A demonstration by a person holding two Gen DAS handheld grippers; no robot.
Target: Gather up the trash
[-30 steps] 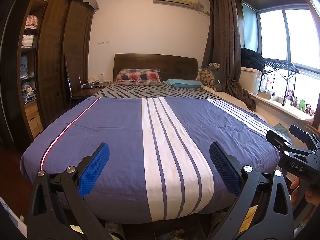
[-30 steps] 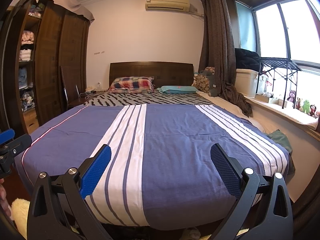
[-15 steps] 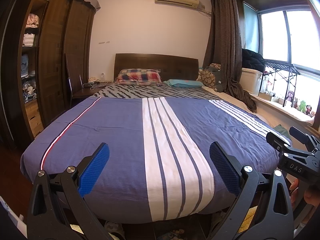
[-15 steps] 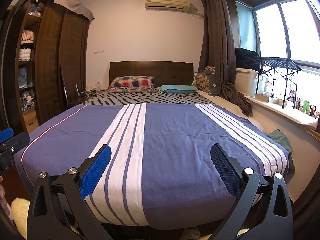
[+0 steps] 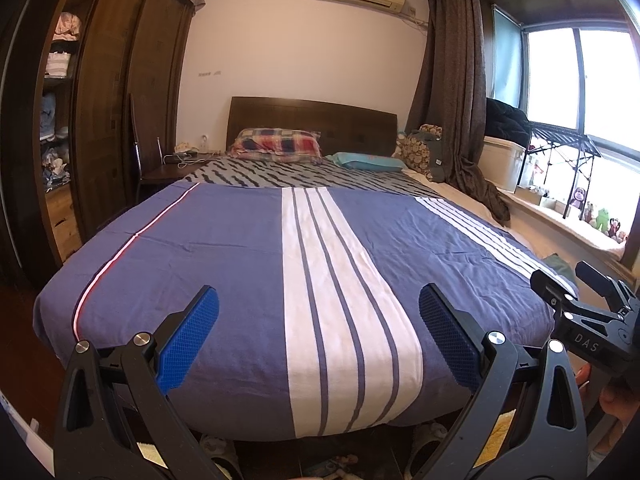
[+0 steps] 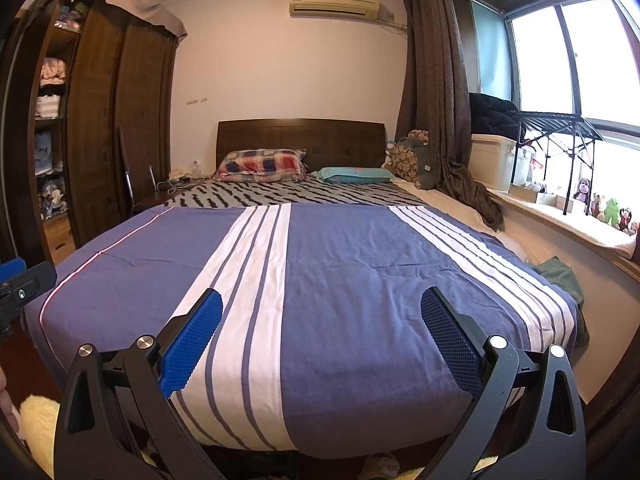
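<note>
Both grippers hang side by side at the foot of a bed (image 5: 240,272) with a blue and white striped cover. My left gripper (image 5: 318,338) is open and empty, its blue pads wide apart. My right gripper (image 6: 322,340) is open and empty too; its body also shows at the right edge of the left wrist view (image 5: 580,320). No trash stands out on the bed. Small items lie on the floor under the bed's foot (image 5: 332,466), too dark to identify.
A dark wardrobe (image 5: 104,112) with open shelves stands at the left. A chair (image 5: 160,172) sits by the headboard. A windowsill (image 6: 580,224) with toys, a white bin and a black rack runs along the right. A green cloth (image 6: 558,274) lies beside the bed.
Both views have shifted very slightly; the grippers stay open and empty and nothing on the bed has moved.
</note>
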